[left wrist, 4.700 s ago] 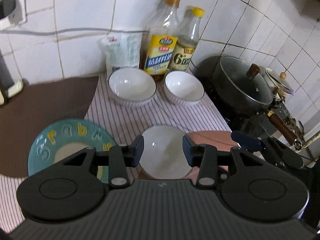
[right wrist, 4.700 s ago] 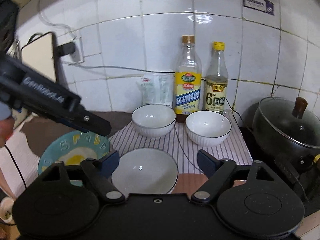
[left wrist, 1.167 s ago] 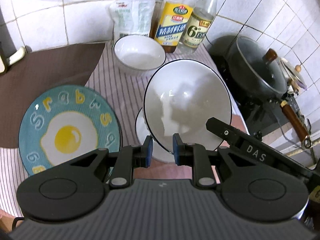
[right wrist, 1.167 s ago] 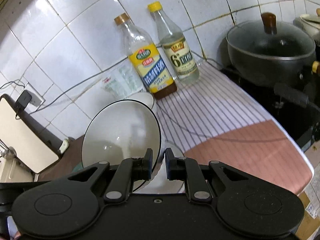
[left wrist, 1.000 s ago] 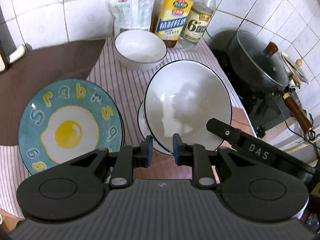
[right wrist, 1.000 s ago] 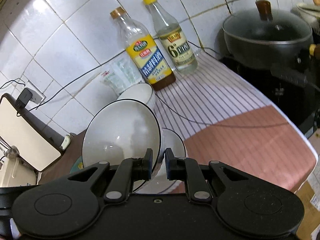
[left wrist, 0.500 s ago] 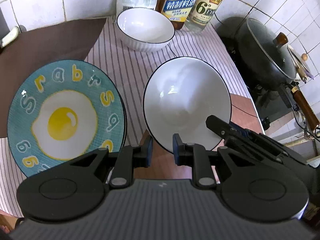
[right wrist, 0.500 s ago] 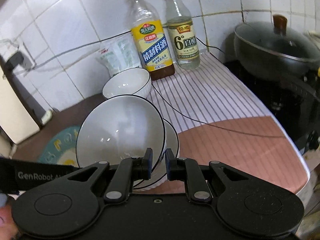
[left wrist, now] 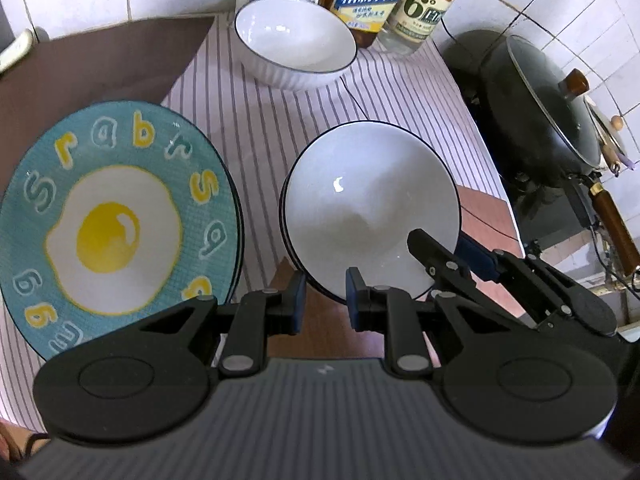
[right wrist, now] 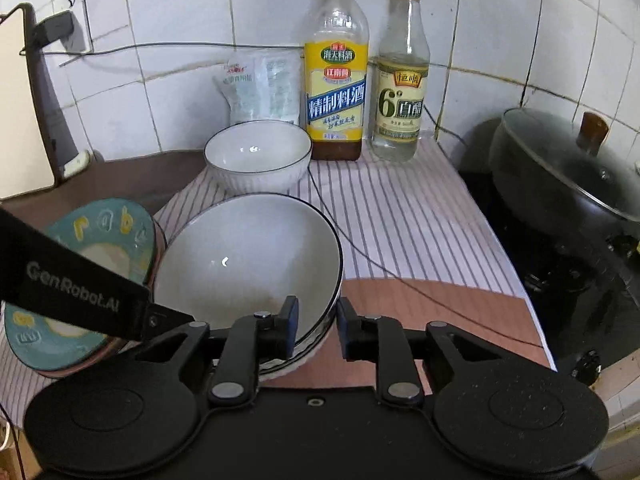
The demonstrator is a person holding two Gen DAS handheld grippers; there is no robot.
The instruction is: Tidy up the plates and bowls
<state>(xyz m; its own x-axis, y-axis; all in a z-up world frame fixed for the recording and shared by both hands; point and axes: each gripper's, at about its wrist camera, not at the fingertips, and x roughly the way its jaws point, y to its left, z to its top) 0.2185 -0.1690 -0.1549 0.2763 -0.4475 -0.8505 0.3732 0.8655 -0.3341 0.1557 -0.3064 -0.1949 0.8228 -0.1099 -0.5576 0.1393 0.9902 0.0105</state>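
On the near side of the table [left wrist: 100, 60], left gripper [left wrist: 322, 302] clenched on the closest rim of the white bowl [left wrist: 368, 208], one pad inside the rim and one outside. Gripping narrowly, with only the thin rim between the jaws.

At the same bowl from its right flank, right gripper [right wrist: 316, 326]: jaws opening, the rim between them, the inner pad inside the bowl, the outer pad beside the wall. No clear press from either pad; released, by the look of it.

Under the bowl, the rim of a white plate [right wrist: 288, 366] peeping out at the front and left. Bowl seated on that plate and tipped a little toward the grippers.

Just left of the bowl, nearly rim to rim, the teal egg plate [left wrist: 116, 216]; hardly any gap on that side. Whether touching, impossible to tell.

Behind, well apart across bare striped cloth [left wrist: 400, 92], a second white bowl [left wrist: 292, 36], upright. Behind that again, against the tiled wall, a plastic packet [right wrist: 260, 84], a yellow-labelled bottle [right wrist: 336, 92] and a clear vinegar bottle [right wrist: 402, 96], side by side.

To the right of the bowl, a broad open stretch of cloth, striped at the back and plain pinkish at the front, crossed only by a thin black cable [right wrist: 360, 252]. Beyond the cloth's right edge, the dark stove with a lidded pot [left wrist: 540, 96]. In front of the jaws, the table's near edge close by.
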